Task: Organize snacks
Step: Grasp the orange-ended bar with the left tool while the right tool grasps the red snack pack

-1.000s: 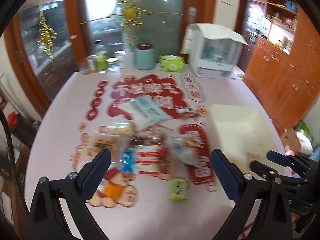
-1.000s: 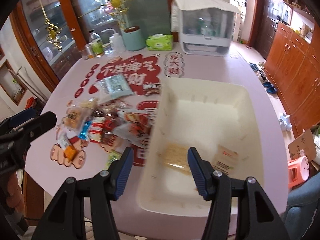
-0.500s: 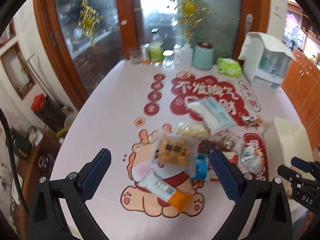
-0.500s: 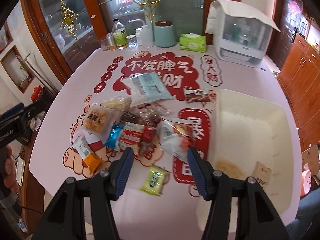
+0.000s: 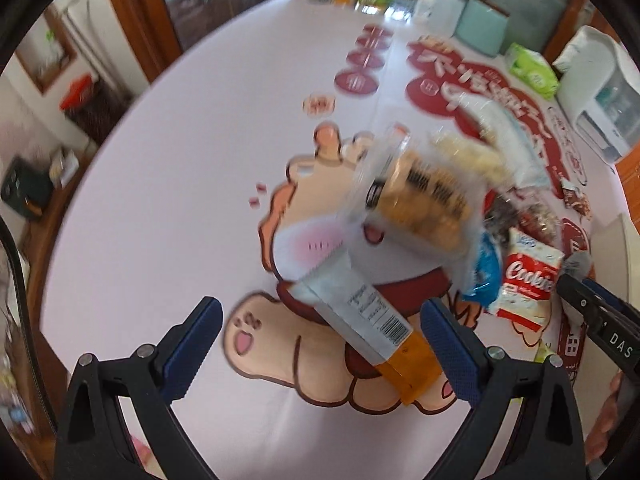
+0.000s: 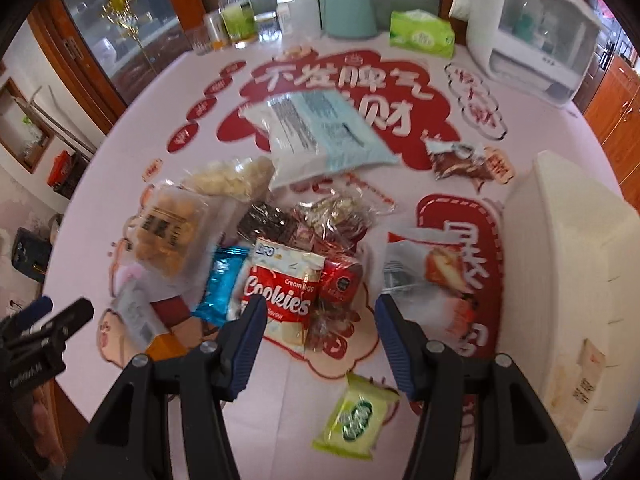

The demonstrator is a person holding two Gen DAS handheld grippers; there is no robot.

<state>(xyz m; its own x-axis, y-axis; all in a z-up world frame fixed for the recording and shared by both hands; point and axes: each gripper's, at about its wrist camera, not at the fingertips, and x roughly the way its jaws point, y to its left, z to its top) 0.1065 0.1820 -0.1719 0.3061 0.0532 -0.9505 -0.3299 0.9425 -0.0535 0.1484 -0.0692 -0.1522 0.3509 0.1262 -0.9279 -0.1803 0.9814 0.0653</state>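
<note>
Both claws have swung away from the white bin and dropped toward the snack pile, the left claw wide open and empty over the orange-ended packet, the right claw equally open above the cookies bag, suggesting pickups come next.

One white bin. One red-and-white cookie bag, one blue foil packet, one green wrapped snack, one pale blue pouch, one clear bag of brown biscuits, one silver-and-orange sachet, one brown wrapper. One green tissue pack. One teal canister.
</note>
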